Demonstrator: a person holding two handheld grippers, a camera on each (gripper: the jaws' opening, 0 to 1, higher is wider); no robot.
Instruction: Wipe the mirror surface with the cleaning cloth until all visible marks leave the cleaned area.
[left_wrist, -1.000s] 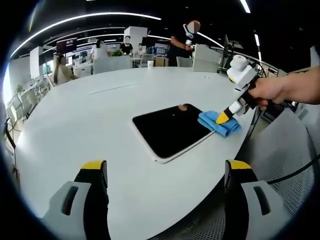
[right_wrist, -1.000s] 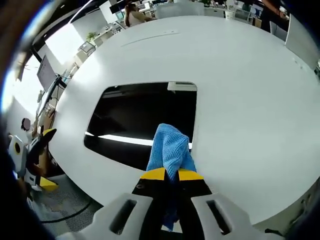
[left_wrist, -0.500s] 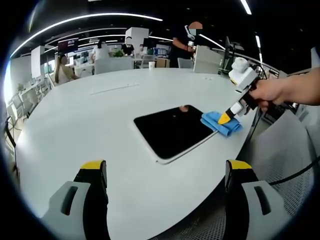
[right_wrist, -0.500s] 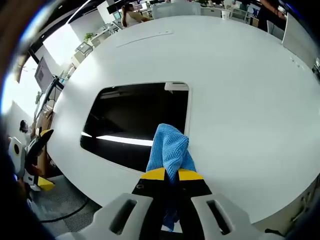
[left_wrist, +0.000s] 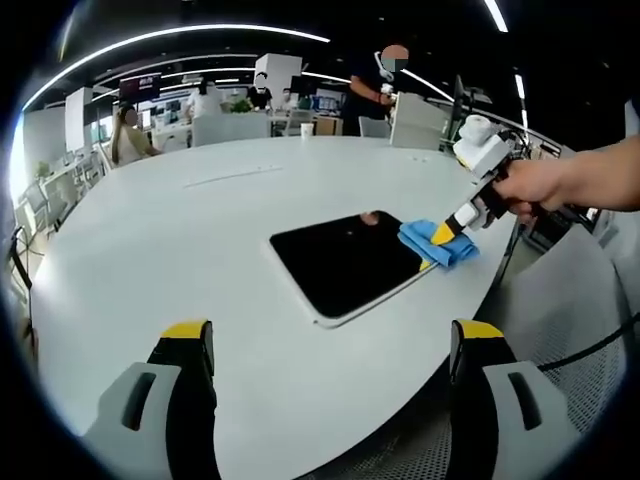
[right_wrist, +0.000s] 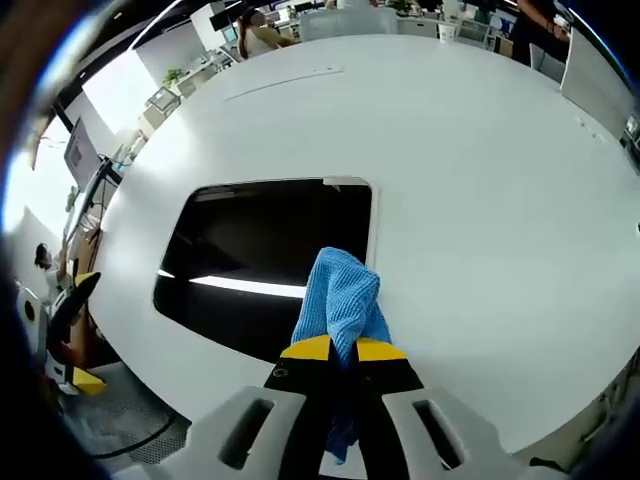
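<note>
Close-up: cloth overlapping mirror

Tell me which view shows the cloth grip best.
Right gripper view: the blue cloth sits close up, pinched between the right claw's shut jaws, over the mirror's near edge. The left gripper view shows the cloth small and far off, at the mirror's corner.

I see even, bright overhead light from ceiling strips, glaring off the white table. Daylight blows out the far-left windows. The mirror reflects one bright strip. Edges bend strongly; distant background looks soft.
</note>
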